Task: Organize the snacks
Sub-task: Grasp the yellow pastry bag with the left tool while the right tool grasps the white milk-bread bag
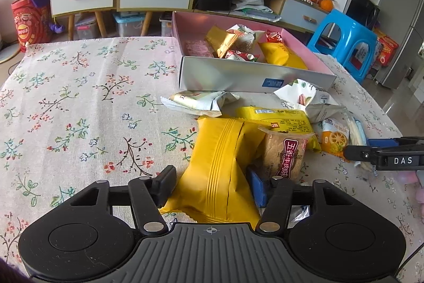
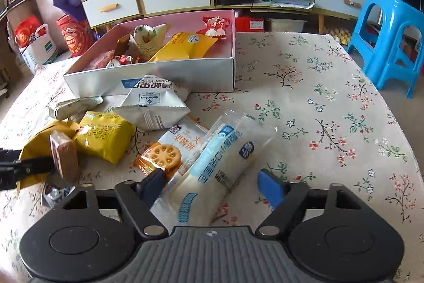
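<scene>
Left wrist view: the left gripper [image 1: 210,183] is seen low over a desk [image 1: 79,97] covered by a floral cloth. Its jaws are spread around a plain yellow snack pouch [image 1: 222,174], which lies between them, apparently lined up for a grasp; whether the pads touch it cannot be told. A beef-flavour cracker pack [image 1: 285,158] is propped just beside the pouch. Behind the pouch a pink-lined box [image 1: 251,77] is seen, already part-filled with snacks, presumably the collecting place.

Right wrist view: the right gripper [image 2: 212,186] is shown with jaws spread either side of a white-and-blue roll-shaped snack pack [image 2: 225,163] lying tilted on the desk, not yet pinched. A lotus-root biscuit packet [image 2: 165,155] lies touching this pack, nearer the box [image 2: 185,76]. Other loose packets are scattered in front of the box, still to be gathered.
</scene>
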Tool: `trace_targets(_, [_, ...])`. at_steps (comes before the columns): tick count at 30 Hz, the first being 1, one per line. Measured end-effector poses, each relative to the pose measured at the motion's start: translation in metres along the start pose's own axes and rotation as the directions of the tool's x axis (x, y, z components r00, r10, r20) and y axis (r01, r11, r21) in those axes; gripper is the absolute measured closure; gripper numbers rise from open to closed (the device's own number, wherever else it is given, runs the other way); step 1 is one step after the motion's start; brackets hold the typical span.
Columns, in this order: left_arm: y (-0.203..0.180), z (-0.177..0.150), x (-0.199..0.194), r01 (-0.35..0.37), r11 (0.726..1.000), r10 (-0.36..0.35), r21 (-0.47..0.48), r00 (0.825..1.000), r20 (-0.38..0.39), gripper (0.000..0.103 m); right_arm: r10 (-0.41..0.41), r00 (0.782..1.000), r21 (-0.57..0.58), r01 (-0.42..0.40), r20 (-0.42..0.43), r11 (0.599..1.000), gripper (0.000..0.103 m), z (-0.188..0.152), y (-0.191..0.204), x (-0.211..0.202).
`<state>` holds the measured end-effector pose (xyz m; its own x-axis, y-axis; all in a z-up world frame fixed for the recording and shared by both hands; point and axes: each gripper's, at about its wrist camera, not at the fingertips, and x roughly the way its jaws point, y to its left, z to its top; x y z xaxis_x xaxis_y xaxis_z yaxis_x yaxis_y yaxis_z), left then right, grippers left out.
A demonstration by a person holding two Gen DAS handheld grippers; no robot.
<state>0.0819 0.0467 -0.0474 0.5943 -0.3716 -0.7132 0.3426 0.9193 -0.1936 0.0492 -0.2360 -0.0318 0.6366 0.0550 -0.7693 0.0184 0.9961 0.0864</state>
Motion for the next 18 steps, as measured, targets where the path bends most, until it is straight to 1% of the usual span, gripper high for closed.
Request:
trace_targets(1, [0.0, 0.0, -0.001, 0.002, 1.0, -0.002, -0.001, 1.0, -0.001, 0.049, 0.003, 1.0, -0.002, -0.003, 0.001, 1.0, 0.049, 0.0, -0.001, -0.001])
trace_targets(2, [0.0, 0.0, -0.001, 0.003, 1.0, -0.003, 0.0, 1.0, -0.001, 0.05, 0.006, 1.0, -0.004, -0.006, 0.001, 1.0, 0.052, 0.0, -0.002, -0.002])
trace_targets(4, [-0.001, 0.0, -0.002, 0.002, 1.0, -0.002, 0.002, 1.0, -0.003, 0.053, 0.014, 1.0, -0.003, -0.014, -0.002, 1.0, 0.066, 0.0, -0.004, -0.003])
trace_targets(5, [-0.002, 0.0, -0.003, 0.002, 1.0, -0.002, 0.002, 1.0, -0.003, 0.054, 0.017, 1.0, 0.001, -0.017, -0.006, 1.0, 0.068, 0.001, -0.005, -0.004])
trace_targets(7, [-0.002, 0.0, -0.005, -0.001, 1.0, 0.001, 0.0, 1.0, -0.005, 0.056, 0.028, 1.0, 0.012, -0.027, -0.011, 1.0, 0.08, 0.002, -0.008, -0.005])
trace_targets(9, [-0.002, 0.001, -0.007, -0.001, 1.0, 0.001, -0.008, 1.0, -0.009, 0.058, 0.03, 0.999, 0.021, -0.029, -0.015, 0.999, 0.087, 0.003, -0.01, -0.006])
trace_targets(13, [-0.001, 0.003, -0.011, -0.001, 0.999, 0.0, -0.034, 1.0, -0.023, 0.06, 0.038, 0.999, 0.021, -0.038, -0.014, 0.999, 0.09, 0.004, -0.012, -0.009])
trace_targets(18, [0.004, 0.005, -0.017, 0.0, 0.997, -0.004, -0.076, 0.999, -0.043, 0.061, 0.046, 0.999, 0.02, -0.046, -0.017, 0.999, 0.091, 0.005, -0.011, -0.012])
